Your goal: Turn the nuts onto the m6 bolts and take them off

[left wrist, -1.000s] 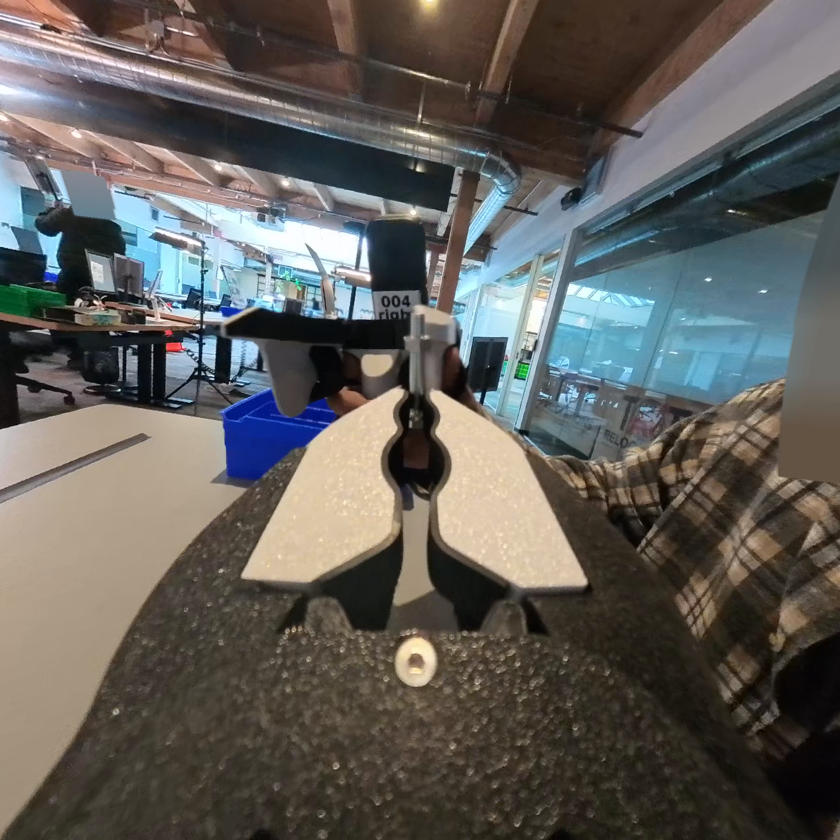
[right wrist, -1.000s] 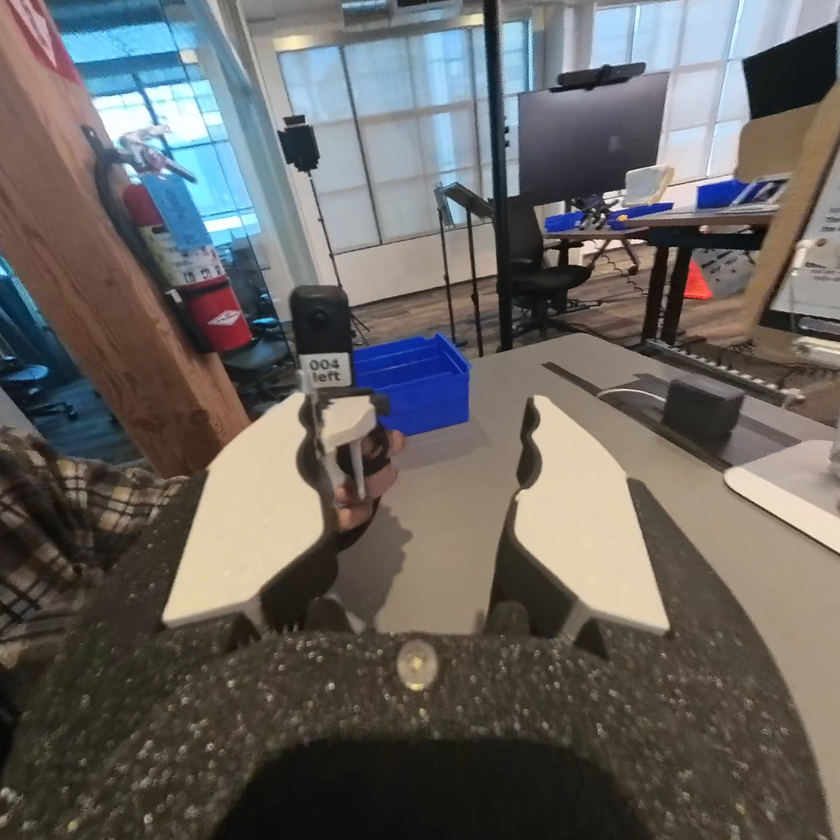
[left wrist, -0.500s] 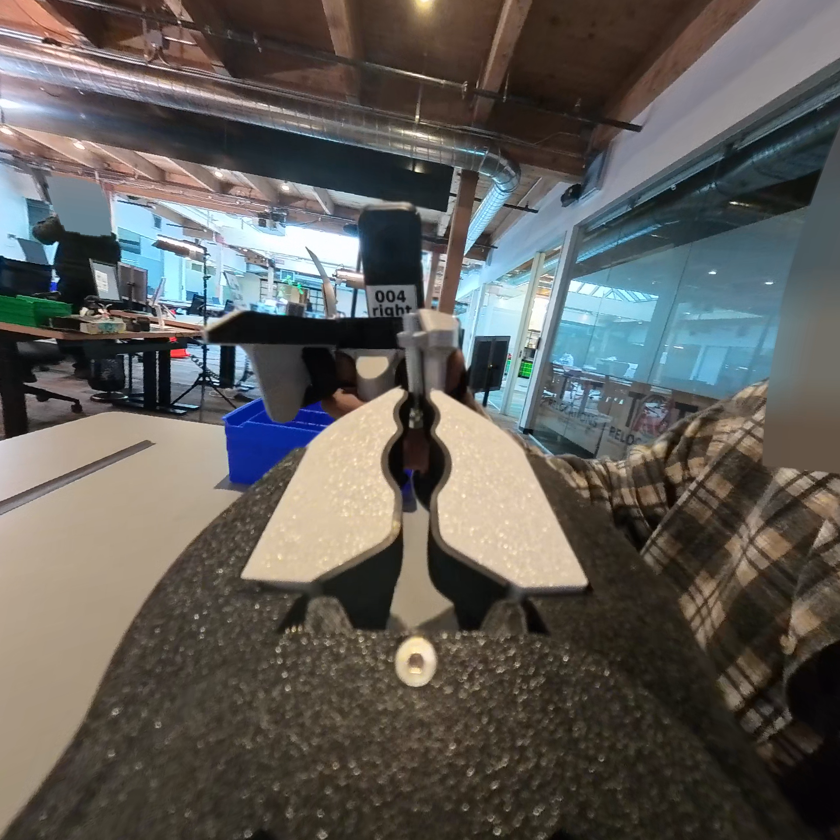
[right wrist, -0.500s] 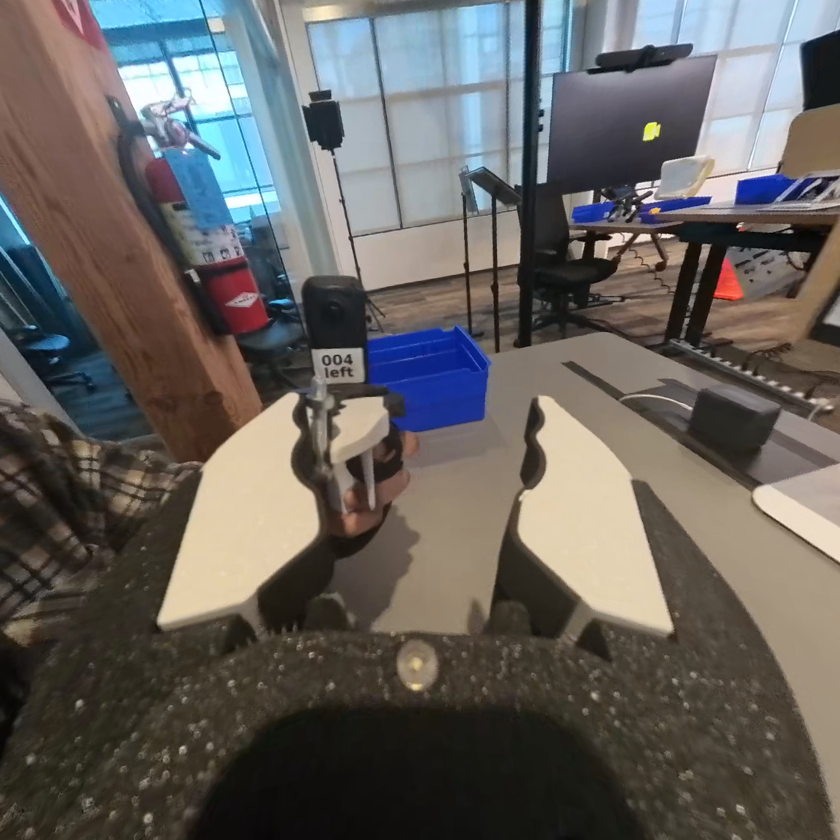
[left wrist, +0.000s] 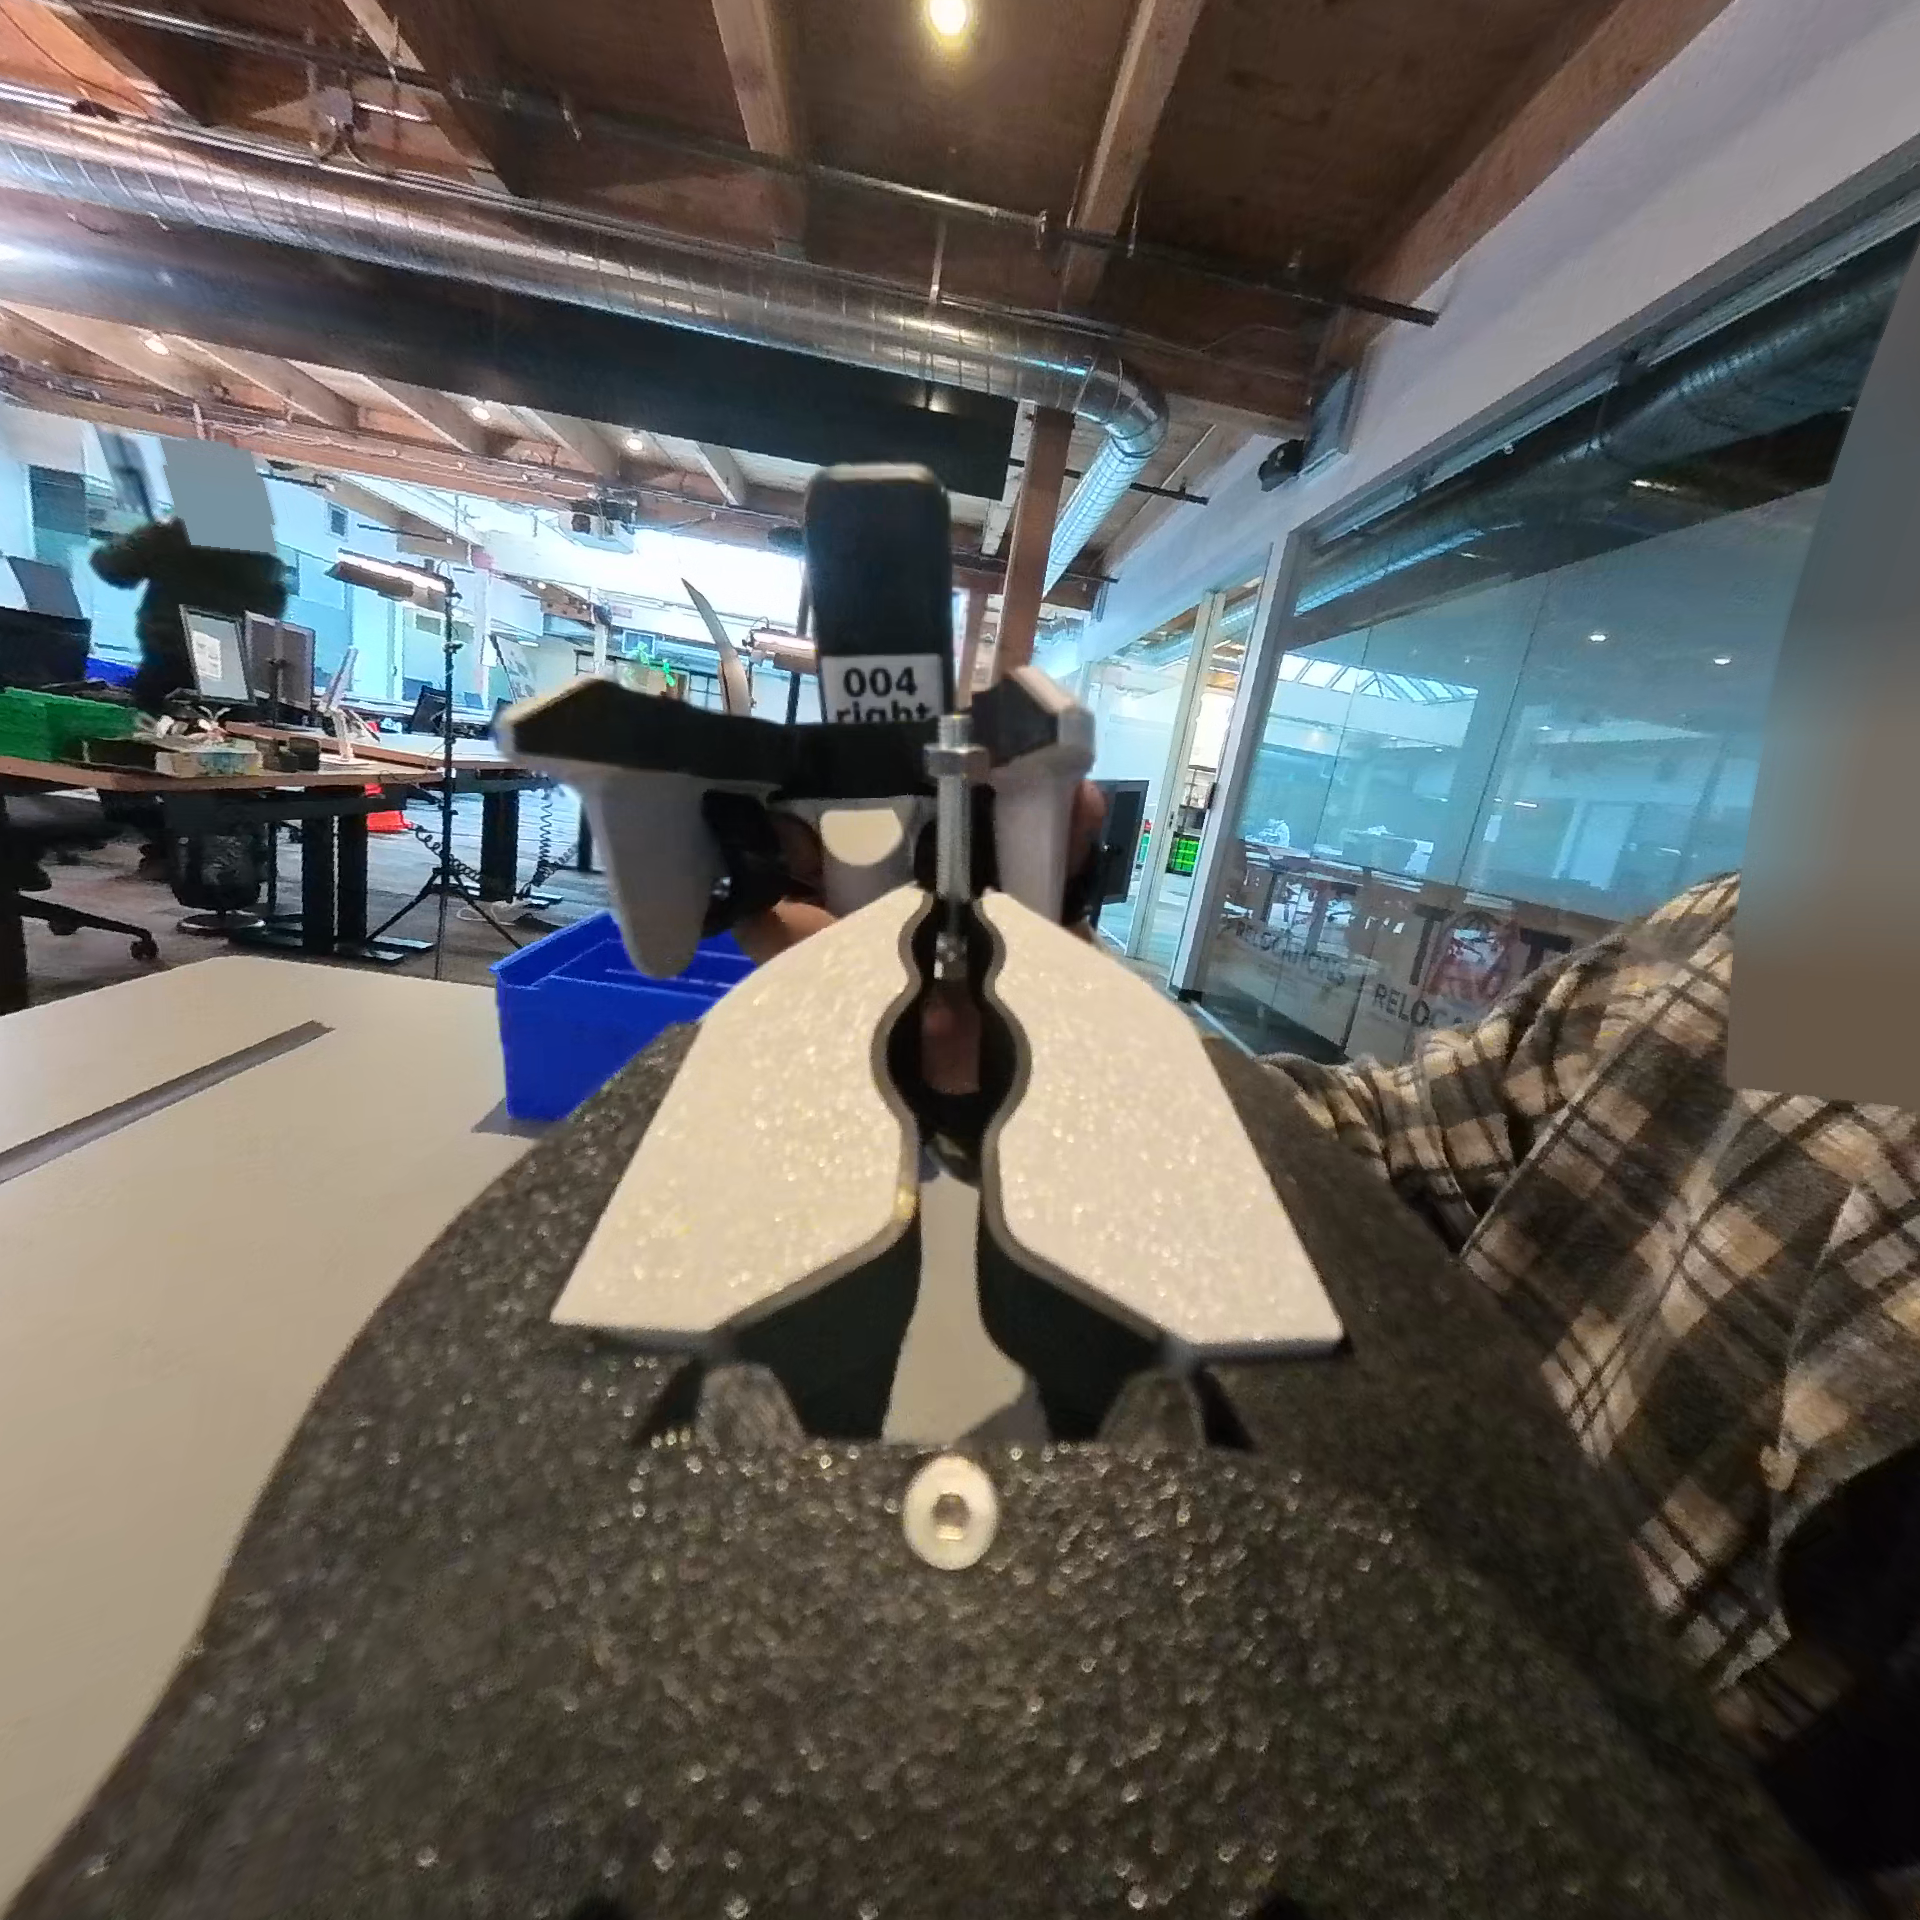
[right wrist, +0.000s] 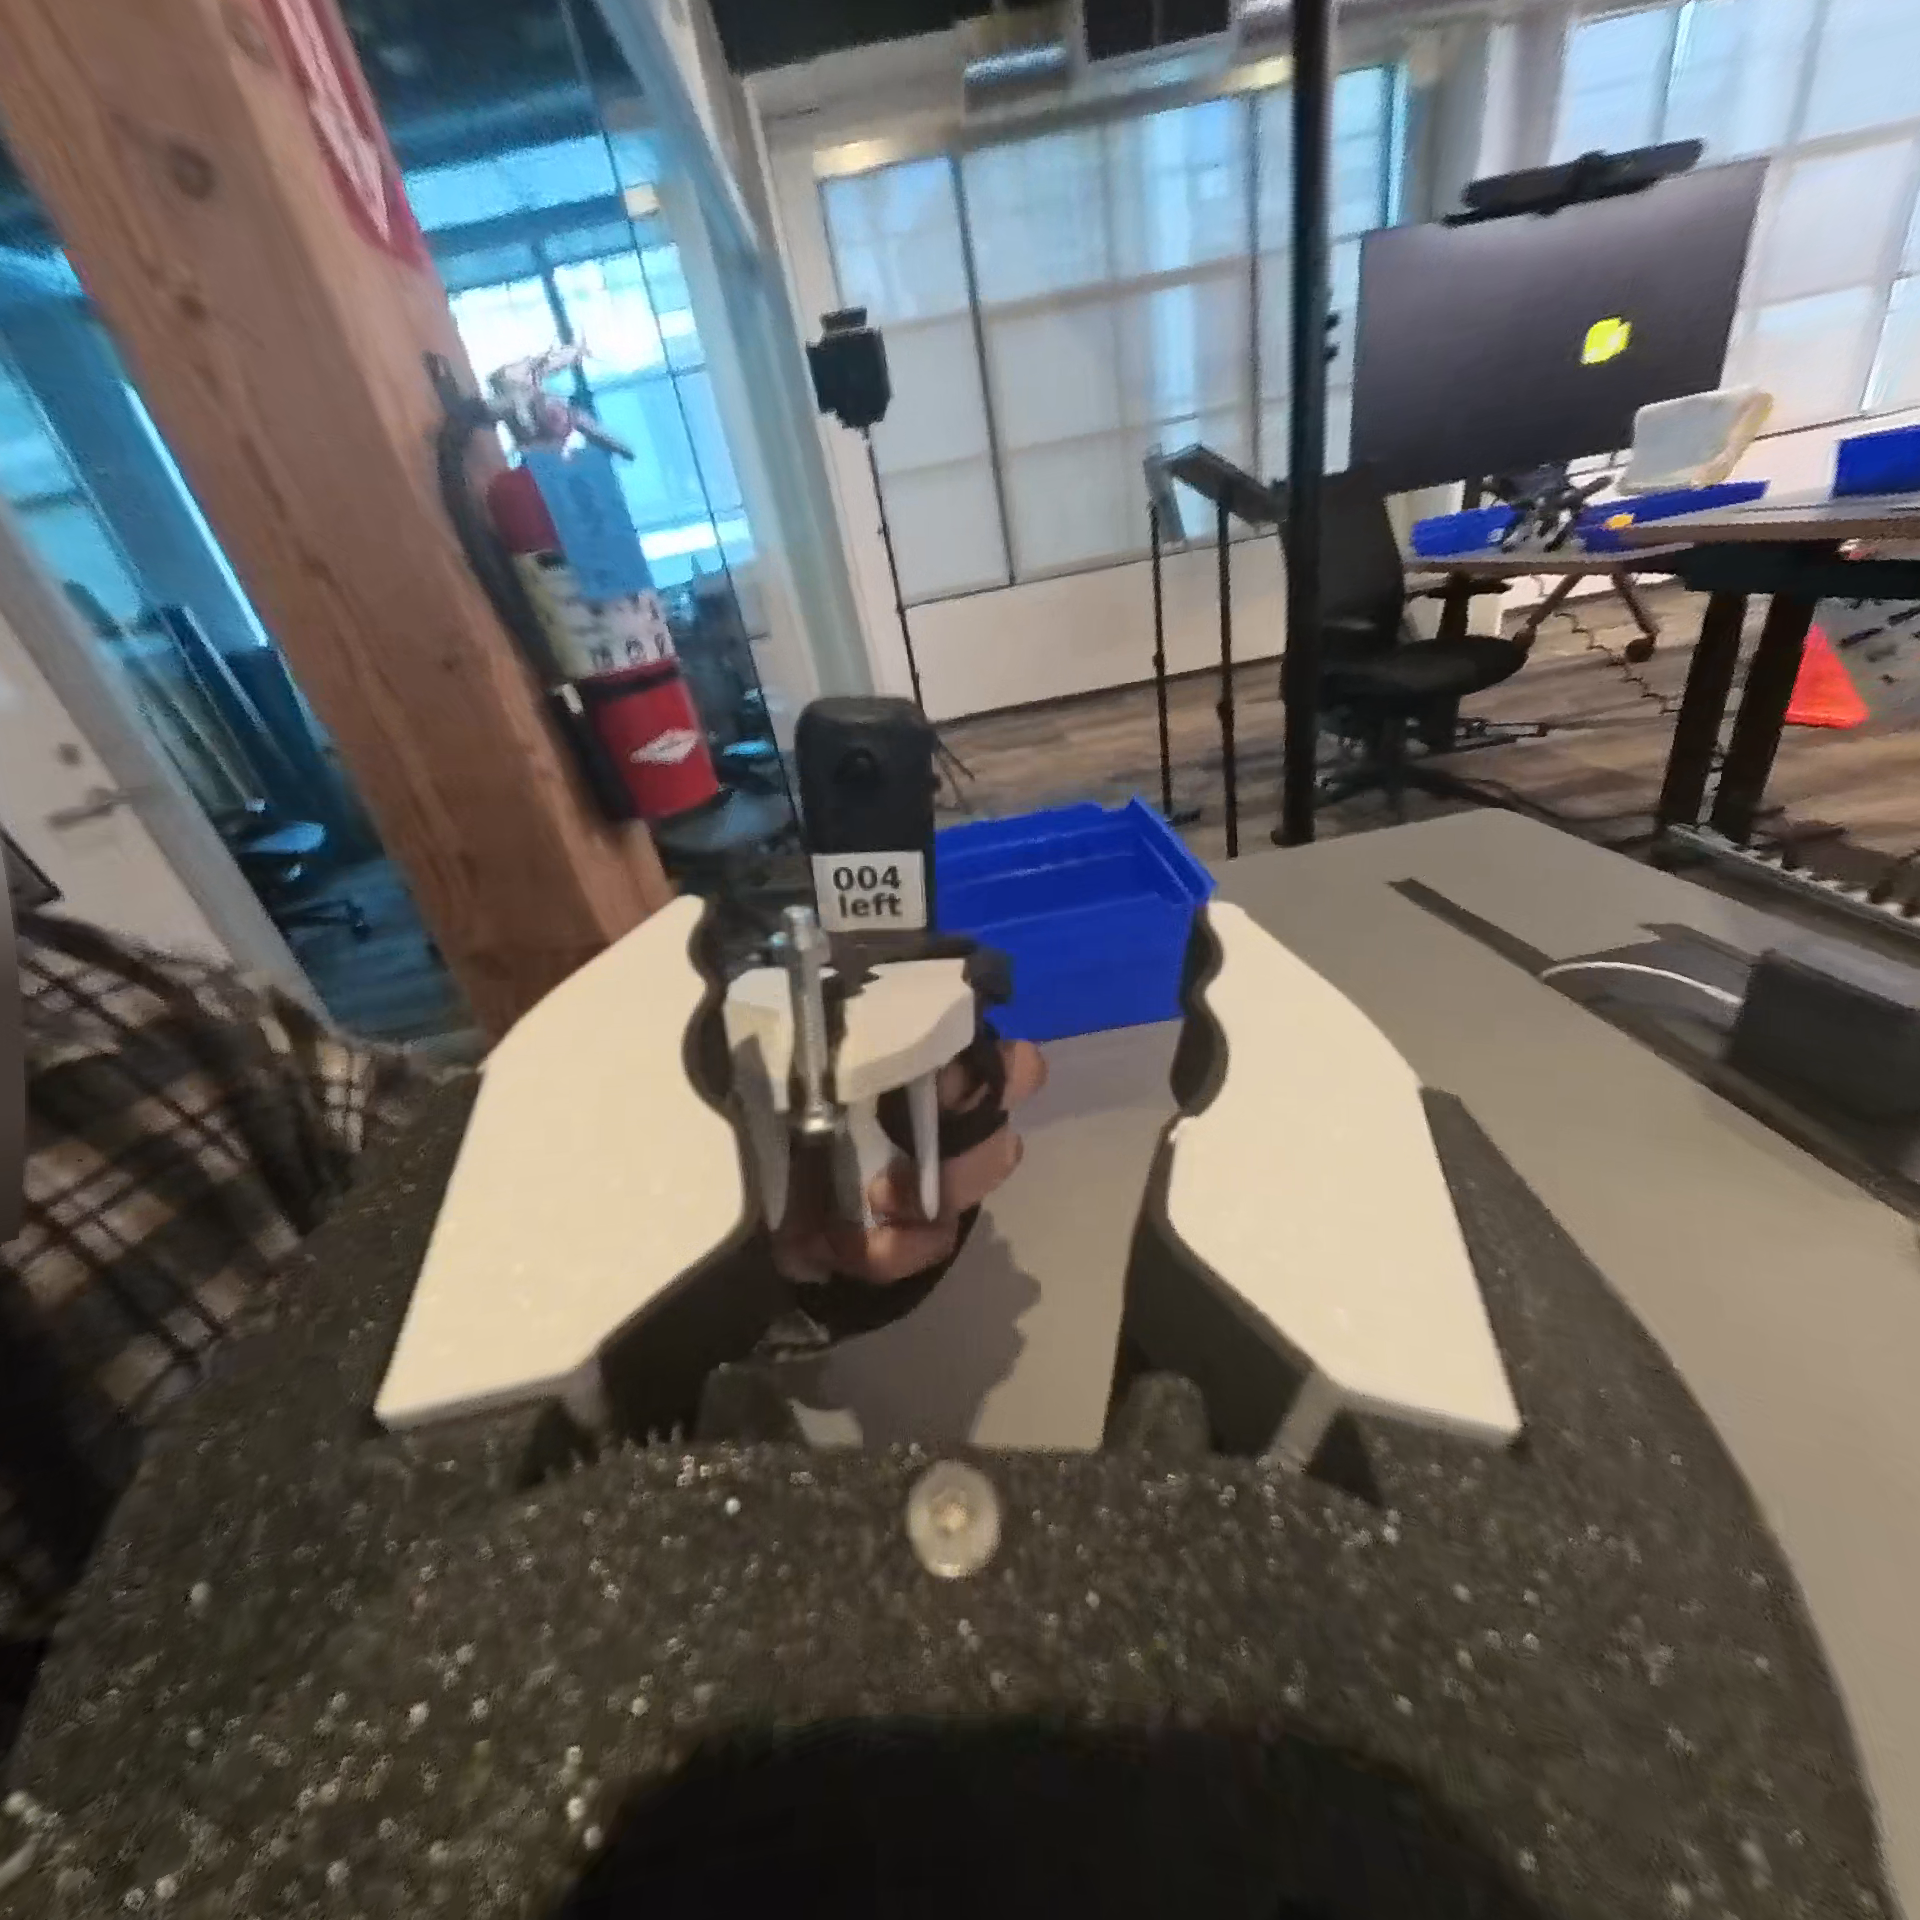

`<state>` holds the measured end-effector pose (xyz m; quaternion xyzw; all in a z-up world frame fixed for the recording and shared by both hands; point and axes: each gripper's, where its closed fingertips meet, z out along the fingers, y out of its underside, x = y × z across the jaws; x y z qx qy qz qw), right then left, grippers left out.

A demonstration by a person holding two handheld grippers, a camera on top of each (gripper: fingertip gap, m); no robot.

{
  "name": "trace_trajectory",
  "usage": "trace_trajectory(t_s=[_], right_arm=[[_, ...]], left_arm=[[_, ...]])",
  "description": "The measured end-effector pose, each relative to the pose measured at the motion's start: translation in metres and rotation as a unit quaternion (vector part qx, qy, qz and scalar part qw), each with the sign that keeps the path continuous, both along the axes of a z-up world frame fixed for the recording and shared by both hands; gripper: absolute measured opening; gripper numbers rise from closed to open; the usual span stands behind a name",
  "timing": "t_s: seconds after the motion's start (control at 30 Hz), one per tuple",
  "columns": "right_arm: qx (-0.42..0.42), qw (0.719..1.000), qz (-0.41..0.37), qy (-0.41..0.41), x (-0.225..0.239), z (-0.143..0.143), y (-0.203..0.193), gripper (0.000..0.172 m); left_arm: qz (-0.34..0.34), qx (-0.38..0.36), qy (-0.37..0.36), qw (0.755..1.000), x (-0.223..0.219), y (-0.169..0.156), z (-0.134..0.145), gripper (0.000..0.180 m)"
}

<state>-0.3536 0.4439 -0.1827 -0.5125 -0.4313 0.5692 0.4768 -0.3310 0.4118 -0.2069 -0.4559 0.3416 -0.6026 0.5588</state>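
My left gripper (left wrist: 951, 920) is shut on a silver bolt (left wrist: 951, 842) and holds it upright above the grey table (left wrist: 208, 1195). A nut (left wrist: 951, 762) sits on the thread near the bolt's top end. In the right wrist view the bolt (right wrist: 805, 1029) stands in the left gripper (right wrist: 831, 1039), with its head at the bottom. My right gripper (right wrist: 956, 935) is open, and the bolt is between its fingers, close to the left finger (right wrist: 582, 1122), which does not press on it. The right gripper also shows in the left wrist view (left wrist: 842, 831), just behind the bolt.
A blue bin (right wrist: 1070, 914) stands at the table's far edge; it also shows in the left wrist view (left wrist: 582, 1008). A black box (right wrist: 1829, 1023) and a cable lie on the table at the right. A plaid sleeve (left wrist: 1610, 1195) is to the right of my left gripper. The left gripper's tips are roughly 4 centimetres from the right gripper's.
My right gripper has moved closer around the bolt, and its jaws have narrowed slightly. In the left wrist view its finger has slid right of the bolt, so the nut now shows. The left gripper stayed shut on the bolt.
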Motion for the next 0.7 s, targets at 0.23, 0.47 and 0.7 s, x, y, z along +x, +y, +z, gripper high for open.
trace_trajectory(t_s=[0.23,0.47,0.7], right_arm=[[-0.012,1.0,-0.017,0.014,0.016,0.001,0.012,0.08],[-0.002,0.999,-0.041,-0.009,0.019,-0.006,0.022,0.077],[0.028,0.999,-0.029,-0.03,0.007,-0.006,0.01,0.083]], left_arm=[[0.007,-0.001,-0.001,1.0,-0.004,0.002,0.0,0.004],[0.006,0.003,0.0,1.0,-0.004,0.001,-0.001,0.004],[0.002,0.003,0.005,1.0,0.001,-0.001,-0.004,0.004]])
